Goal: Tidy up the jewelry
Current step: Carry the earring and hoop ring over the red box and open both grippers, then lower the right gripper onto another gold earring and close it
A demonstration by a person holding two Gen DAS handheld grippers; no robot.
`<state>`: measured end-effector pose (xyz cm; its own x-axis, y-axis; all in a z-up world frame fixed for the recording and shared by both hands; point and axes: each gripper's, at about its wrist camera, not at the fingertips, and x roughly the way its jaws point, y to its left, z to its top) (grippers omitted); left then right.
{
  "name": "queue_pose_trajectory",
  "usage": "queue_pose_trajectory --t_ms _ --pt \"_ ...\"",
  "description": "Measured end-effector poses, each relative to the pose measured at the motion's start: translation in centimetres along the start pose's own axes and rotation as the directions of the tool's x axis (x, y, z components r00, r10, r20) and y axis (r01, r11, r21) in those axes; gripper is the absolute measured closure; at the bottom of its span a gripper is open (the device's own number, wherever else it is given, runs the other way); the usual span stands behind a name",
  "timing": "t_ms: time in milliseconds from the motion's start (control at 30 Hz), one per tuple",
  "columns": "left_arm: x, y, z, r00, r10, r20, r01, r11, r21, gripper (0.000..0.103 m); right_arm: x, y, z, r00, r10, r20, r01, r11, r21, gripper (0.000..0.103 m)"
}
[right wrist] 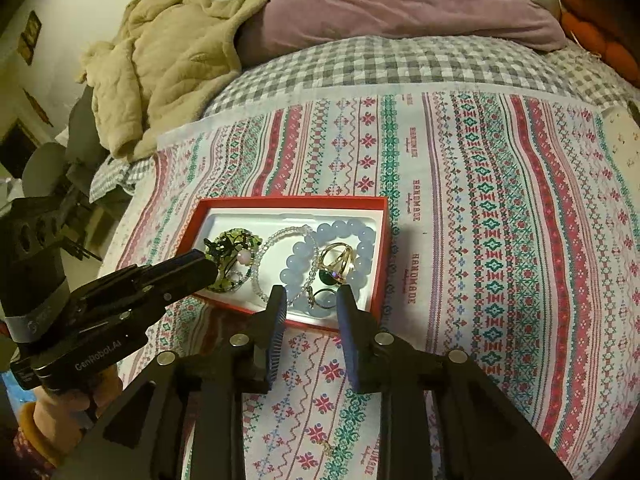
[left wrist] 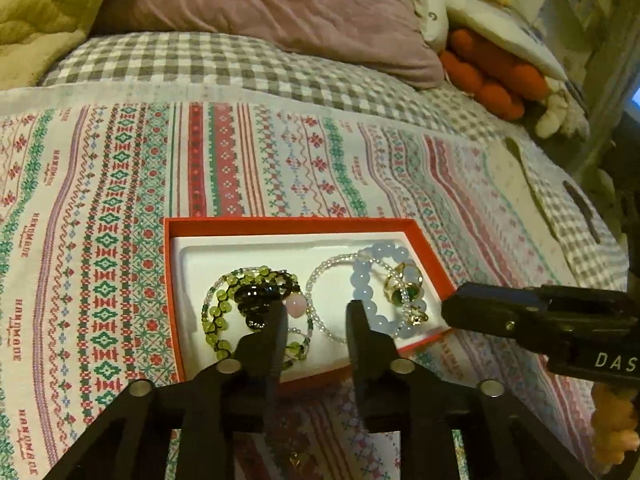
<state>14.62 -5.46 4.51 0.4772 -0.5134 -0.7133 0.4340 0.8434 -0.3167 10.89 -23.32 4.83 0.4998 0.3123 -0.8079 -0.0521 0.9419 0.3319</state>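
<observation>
A red box (left wrist: 288,222) with a white insert lies on the patterned cloth. In it are a green and black bead bracelet (left wrist: 218,312), a clear seed-bead bracelet (left wrist: 320,276), a pale blue bead bracelet (left wrist: 362,284) and gold rings with green stones (left wrist: 404,284). My left gripper (left wrist: 316,312) hangs open over the box's near edge, nothing pinched. My right gripper (right wrist: 311,294) stands open above the box's (right wrist: 292,200) near rim, over the blue bracelet (right wrist: 298,252) and rings (right wrist: 338,258), gripping nothing. Each gripper shows in the other view: right gripper (left wrist: 452,308), left gripper (right wrist: 200,264).
The patterned cloth (right wrist: 500,220) covers a checked bedsheet (left wrist: 200,64). A purple pillow (left wrist: 280,4), a beige quilt (right wrist: 160,76) and an orange plush (left wrist: 492,76) lie at the back. A small gold piece (right wrist: 326,448) sits on the cloth near me. A pale card (right wrist: 624,140) lies right.
</observation>
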Motion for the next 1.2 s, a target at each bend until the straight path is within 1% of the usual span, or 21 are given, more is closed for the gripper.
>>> queue_pose_trajectory --t_ms 133,167,267,333,500,600,700,1033,1200 --pt "-0.8 -0.2 -0.4 1.0 0.026 0.0 -0.026 0.999 0.021 0.061 -0.9 -0.1 -0.1 1.0 -0.003 0.009 0.003 1.0 -0.008 0.069" --pt "-1.0 -0.3 -0.5 0.999 0.034 -0.002 -0.034 0.999 0.027 0.057 -1.2 -0.2 -0.2 1.0 -0.005 0.011 0.005 1.0 -0.009 0.068" --pt "-1.6 -0.5 -1.2 0.998 0.063 -0.009 -0.062 0.997 0.054 0.043 -1.9 -0.4 -0.5 1.0 -0.007 0.019 0.008 1.0 -0.008 0.06" --pt "-1.9 -0.6 -1.7 0.997 0.081 -0.012 -0.08 0.995 0.064 0.038 -2.3 -0.5 -0.8 1.0 -0.013 0.021 0.013 1.0 -0.012 0.055" --pt "-2.8 -1.0 -3.0 0.993 0.121 -0.018 -0.119 0.989 0.093 0.018 -3.2 -0.3 -2.0 0.999 -0.032 0.018 0.032 0.999 -0.041 0.046" --pt "-3.2 -1.3 -3.9 0.987 0.159 -0.021 -0.156 0.981 0.117 0.01 -3.4 -0.1 -3.0 0.999 -0.049 0.012 0.049 0.997 -0.059 0.039" --pt "-3.4 -1.2 -4.8 0.982 0.189 -0.027 -0.184 0.975 0.123 0.006 -3.5 0.0 -4.1 0.997 -0.077 0.002 0.077 0.994 -0.084 0.037" --pt "-3.0 0.0 -8.7 0.96 0.248 -0.131 -0.23 0.963 0.141 0.005 -2.6 0.4 -8.3 0.989 -0.132 -0.065 0.12 0.979 -0.165 0.037" --pt "-3.9 1.0 -10.1 0.954 0.261 -0.149 -0.239 0.96 0.146 0.005 -1.9 0.6 -10.3 0.983 -0.154 -0.095 0.133 0.971 -0.198 0.036"
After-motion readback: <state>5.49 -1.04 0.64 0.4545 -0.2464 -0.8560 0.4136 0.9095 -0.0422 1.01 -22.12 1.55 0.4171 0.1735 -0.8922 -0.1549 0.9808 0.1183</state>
